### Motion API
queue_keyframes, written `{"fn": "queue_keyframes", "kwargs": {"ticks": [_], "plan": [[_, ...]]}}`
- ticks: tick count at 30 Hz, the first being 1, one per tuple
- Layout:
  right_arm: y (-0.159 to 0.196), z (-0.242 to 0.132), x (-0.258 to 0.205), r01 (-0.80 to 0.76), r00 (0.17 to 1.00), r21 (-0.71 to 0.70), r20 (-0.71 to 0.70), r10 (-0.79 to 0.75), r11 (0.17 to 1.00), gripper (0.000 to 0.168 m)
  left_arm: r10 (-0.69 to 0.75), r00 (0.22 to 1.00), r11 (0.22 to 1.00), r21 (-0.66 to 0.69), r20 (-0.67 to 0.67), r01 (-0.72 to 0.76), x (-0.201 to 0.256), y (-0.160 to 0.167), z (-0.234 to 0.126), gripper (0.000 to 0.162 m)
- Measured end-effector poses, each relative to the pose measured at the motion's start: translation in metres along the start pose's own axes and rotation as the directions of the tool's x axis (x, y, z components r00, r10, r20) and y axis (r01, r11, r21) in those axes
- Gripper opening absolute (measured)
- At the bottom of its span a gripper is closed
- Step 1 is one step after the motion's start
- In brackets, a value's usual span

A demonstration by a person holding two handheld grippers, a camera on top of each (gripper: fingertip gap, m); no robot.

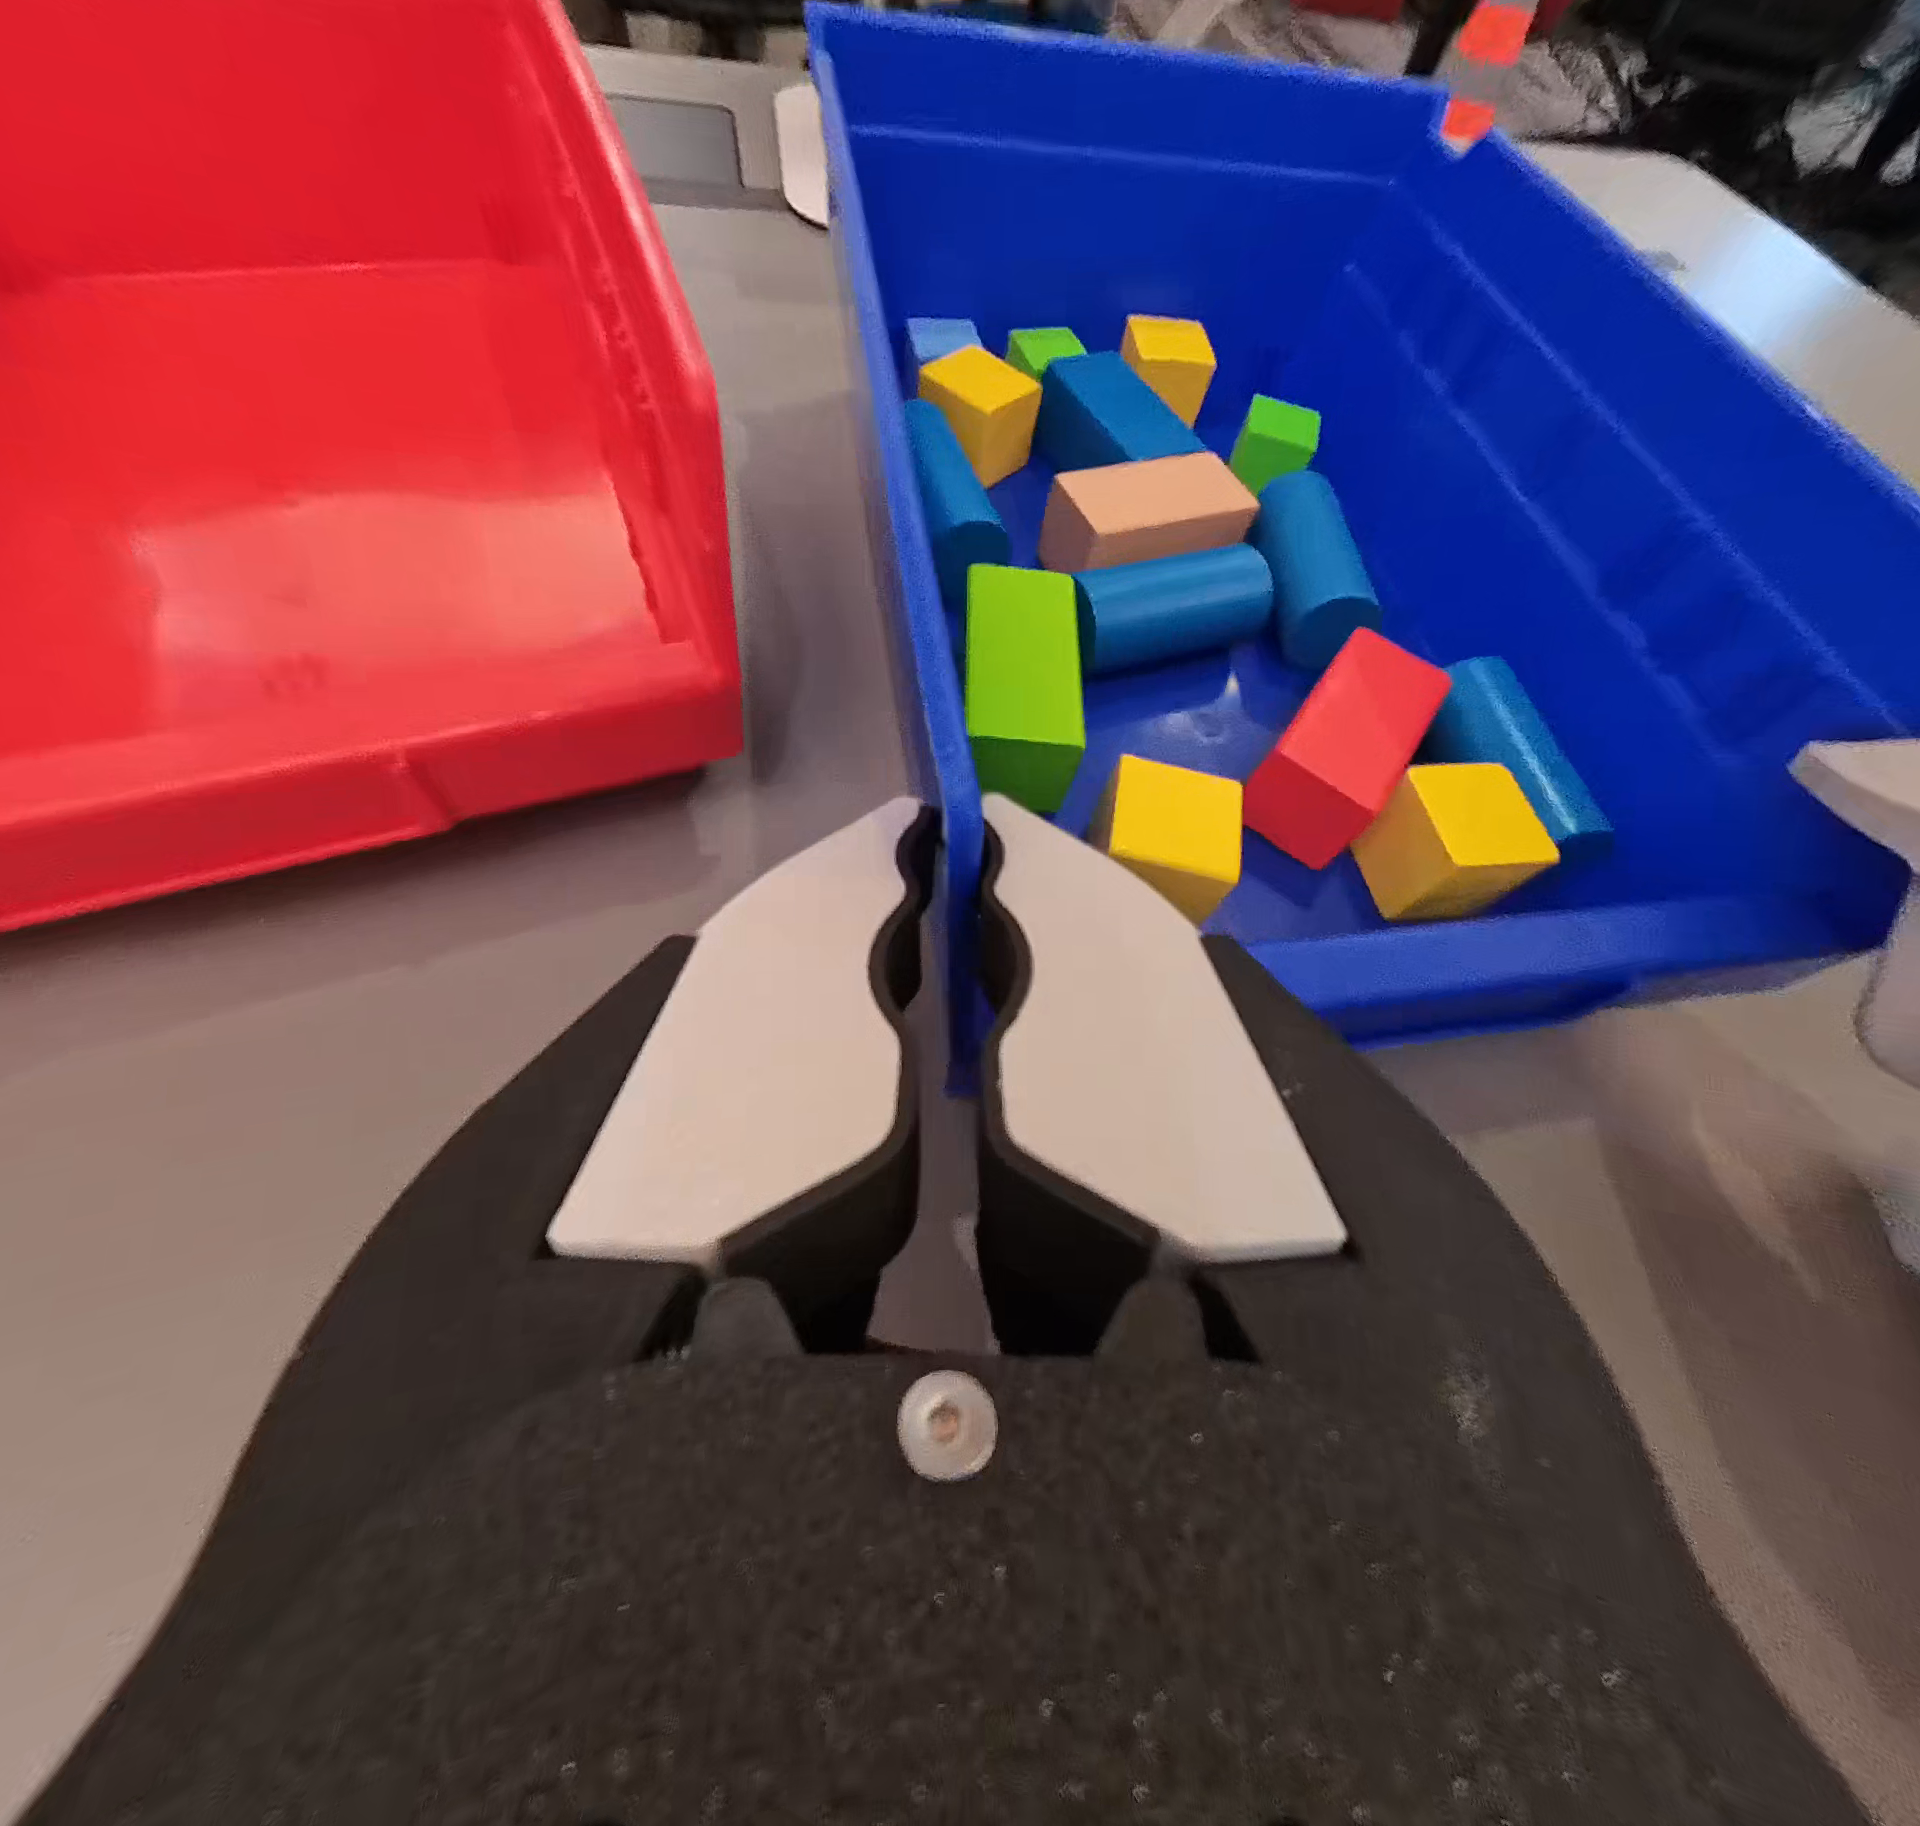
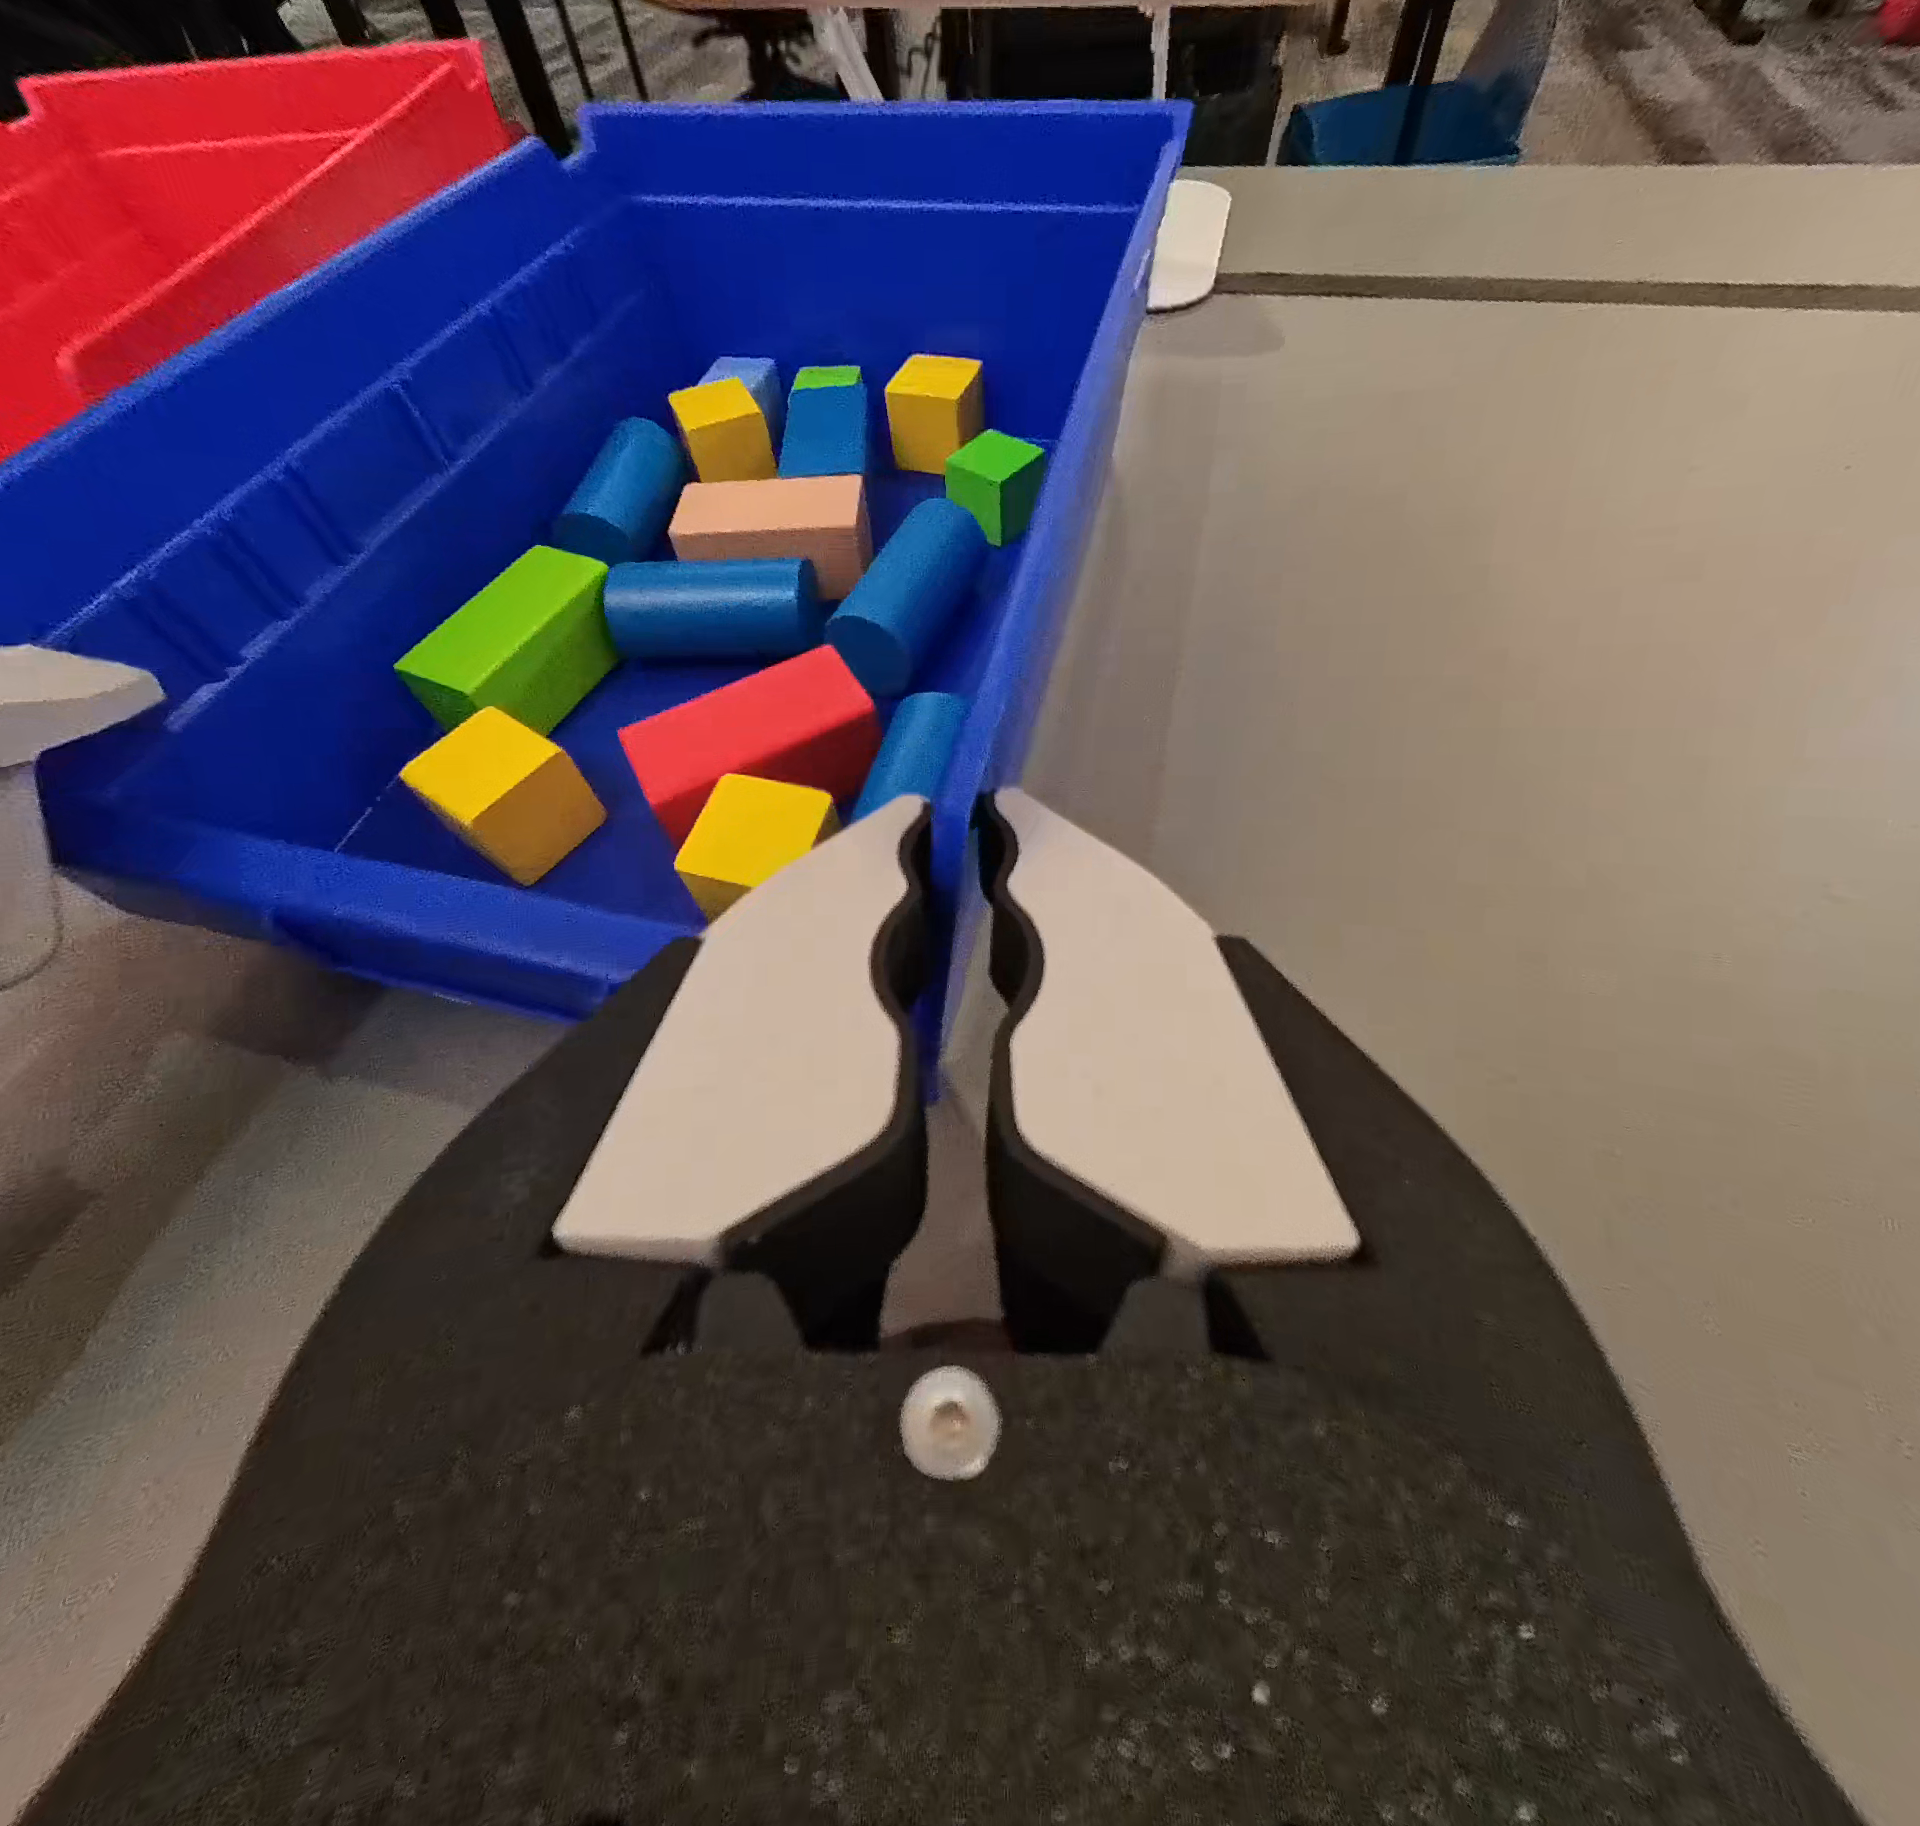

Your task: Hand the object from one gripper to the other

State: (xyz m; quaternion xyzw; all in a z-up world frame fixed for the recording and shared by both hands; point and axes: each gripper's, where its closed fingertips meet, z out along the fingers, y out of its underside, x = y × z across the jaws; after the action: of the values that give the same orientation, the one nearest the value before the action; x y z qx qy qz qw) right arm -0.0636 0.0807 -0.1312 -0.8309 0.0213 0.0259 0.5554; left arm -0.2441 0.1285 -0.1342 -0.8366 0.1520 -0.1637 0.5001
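A blue plastic bin point(image 1: 1558, 426) holds several coloured wooden blocks, among them a red block point(image 1: 1345, 742) and a green block point(image 1: 1023, 680). My left gripper point(image 1: 956, 820) is shut on the bin's left side wall near its front corner. My right gripper point(image 2: 956, 810) is shut on the right side wall of the same bin point(image 2: 312, 488), beside the red block point(image 2: 753, 727). A grey fingertip of the other gripper shows at the frame edge in each view: the right one point(image 1: 1860, 779) and the left one point(image 2: 73, 685). I cannot tell whether the bin rests on the table.
An empty red bin point(image 1: 312, 426) stands close to the left of the blue one and also shows in the right wrist view point(image 2: 208, 176). Both are on a grey table point(image 2: 1507, 633). A white disc point(image 2: 1190, 238) lies behind the blue bin. Furniture stands beyond the table's far edge.
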Motion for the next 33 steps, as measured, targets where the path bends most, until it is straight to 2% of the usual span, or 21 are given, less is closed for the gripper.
{"fn": "queue_keyframes", "kwargs": {"ticks": [2, 4, 6, 7, 11, 13, 15, 17, 19, 20, 21, 22, 24, 26, 27, 29, 32, 33], "plan": [[-0.002, 0.003, 0.007, -0.012, 1.0, -0.009, 0.002, 0.012, 1.0, 0.006, 0.012, 0.997, 0.998, -0.059, -0.076, -0.016, 0.009, 0.003, -0.003, 0.009], [-0.004, 0.006, 0.014, -0.025, 0.999, -0.025, 0.029, 0.026, 0.999, 0.006, -0.088, 0.978, 0.993, -0.095, -0.189, 0.071, 0.016, 0.002, -0.018, 0.017], [-0.003, 0.008, 0.021, -0.042, 0.998, -0.041, 0.043, 0.044, 0.998, 0.008, -0.174, 0.959, 0.983, -0.094, -0.226, 0.156, -0.003, -0.007, -0.04, 0.045], [-0.004, 0.008, 0.025, -0.047, 0.998, -0.049, 0.036, 0.049, 0.998, 0.015, -0.174, 0.966, 0.984, -0.082, -0.191, 0.161, -0.026, -0.012, -0.049, 0.055], [-0.024, -0.011, 0.034, 0.036, 0.999, 0.038, -0.024, -0.035, 0.999, 0.032, -0.104, 0.984, 0.994, -0.025, 0.148, 0.109, -0.164, -0.028, -0.083, 0.063], [-0.042, -0.024, 0.035, 0.132, 0.988, 0.085, -0.094, -0.124, 0.988, 0.032, -0.087, 0.973, 0.995, -0.027, 0.214, 0.095, -0.205, -0.03, -0.085, 0.062], [-0.061, -0.035, 0.022, 0.212, 0.973, 0.119, -0.116, -0.199, 0.97, 0.032, -0.058, 0.965, 0.995, -0.06, 0.254, 0.076, -0.232, -0.028, -0.072, 0.064], [-0.074, -0.04, -0.01, 0.246, 0.969, 0.148, -0.043, -0.242, 0.958, 0.032, -0.058, 0.965, 0.995, -0.064, 0.255, 0.077, -0.244, -0.03, -0.053, 0.062], [-0.076, -0.039, -0.059, 0.243, 0.957, 0.165, 0.122, -0.264, 0.956, 0.032, -0.09, 0.976, 0.994, -0.048, 0.199, 0.101, -0.242, -0.035, -0.031, 0.055], [-0.073, -0.037, -0.085, 0.233, 0.943, 0.162, 0.204, -0.263, 0.959, 0.033, -0.083, 0.977, 0.994, -0.054, 0.198, 0.096, -0.243, -0.035, -0.022, 0.047], [-0.066, -0.034, -0.11, 0.223, 0.925, 0.15, 0.28, -0.258, 0.963, 0.035, -0.067, 0.976, 0.994, -0.075, 0.206, 0.084, -0.245, -0.032, -0.014, 0.031], [-0.057, -0.03, -0.134, 0.211, 0.905, 0.123, 0.352, -0.241, 0.97, 0.037, -0.057, 0.974, 0.992, -0.1, 0.218, 0.08, -0.246, -0.028, -0.011, 0.007], [-0.04, -0.021, -0.174, 0.19, 0.871, 0.066, 0.449, -0.199, 0.98, 0.041, -0.059, 0.967, 0.989, -0.118, 0.247, 0.09, -0.246, -0.024, -0.017, 0.004], [-0.027, -0.007, -0.2, 0.182, 0.877, 0.016, 0.45, -0.17, 0.983, 0.044, -0.057, 0.956, 0.987, -0.126, 0.288, 0.097, -0.246, -0.018, -0.035, 0.003], [-0.026, 0.002, -0.206, 0.164, 0.905, 0.01, 0.397, -0.155, 0.986, 0.057, -0.08, 0.951, 0.986, -0.118, 0.298, 0.12, -0.246, -0.012, -0.046, 0.003], [-0.023, 0.013, -0.219, 0.194, 0.925, 0.006, 0.333, -0.185, 0.981, 0.069, -0.124, 0.942, 0.982, -0.1, 0.313, 0.163, -0.244, 0.004, -0.071, 0.002], [-0.024, 0.016, -0.224, 0.228, 0.951, -0.01, 0.215, -0.22, 0.974, 0.068, -0.158, 0.926, 0.98, -0.061, 0.344, 0.19, -0.238, 0.023, -0.113, 0.002], [-0.027, 0.01, -0.227, 0.255, 0.944, 0.023, 0.209, -0.254, 0.967, 0.07, -0.165, 0.922, 0.98, -0.049, 0.351, 0.194, -0.235, 0.027, -0.126, 0.002]]}}
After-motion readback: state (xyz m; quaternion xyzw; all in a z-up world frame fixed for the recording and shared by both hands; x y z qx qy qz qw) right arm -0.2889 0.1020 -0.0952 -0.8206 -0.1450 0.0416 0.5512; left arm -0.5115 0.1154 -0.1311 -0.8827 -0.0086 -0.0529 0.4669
